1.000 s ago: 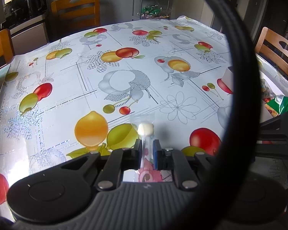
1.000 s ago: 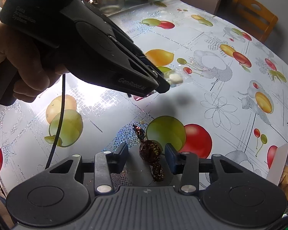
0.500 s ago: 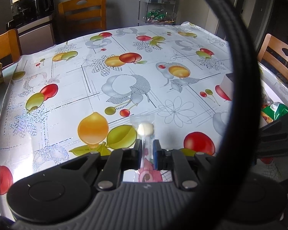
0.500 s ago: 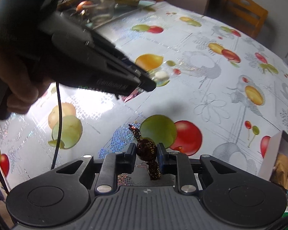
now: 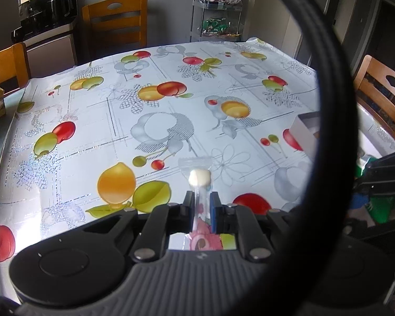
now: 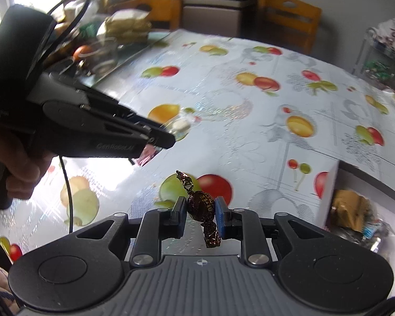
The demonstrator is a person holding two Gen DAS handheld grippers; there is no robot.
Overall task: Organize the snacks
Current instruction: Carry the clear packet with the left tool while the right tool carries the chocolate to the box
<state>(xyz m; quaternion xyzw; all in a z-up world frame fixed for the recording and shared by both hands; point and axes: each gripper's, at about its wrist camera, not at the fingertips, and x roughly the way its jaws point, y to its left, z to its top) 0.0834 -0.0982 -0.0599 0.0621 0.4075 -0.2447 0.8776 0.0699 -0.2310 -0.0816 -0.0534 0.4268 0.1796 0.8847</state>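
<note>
My left gripper (image 5: 200, 205) is shut on a clear-wrapped white candy (image 5: 199, 177), whose round white end sticks out past the fingertips above the fruit-print tablecloth (image 5: 158, 121). In the right wrist view that same left gripper (image 6: 168, 135) reaches in from the left, held by a hand (image 6: 15, 173). My right gripper (image 6: 200, 210) is shut on a brown foil-wrapped chocolate (image 6: 200, 206), lifted clear of the table. A white box (image 6: 368, 205) with several wrapped snacks inside stands at the right; its corner (image 5: 306, 131) shows in the left wrist view.
A thick black cable (image 5: 337, 105) arcs across the left wrist view. Wooden chairs (image 5: 118, 23) (image 5: 381, 97) ring the table. A wire cart (image 5: 218, 18) with snack bags stands behind. Glass jars and bags (image 6: 110, 39) crowd the far left corner.
The right gripper's jaws closed on the brown chocolate and lifted it off the table, swinging right toward the white box. The left gripper rose a little, still holding the white candy.
</note>
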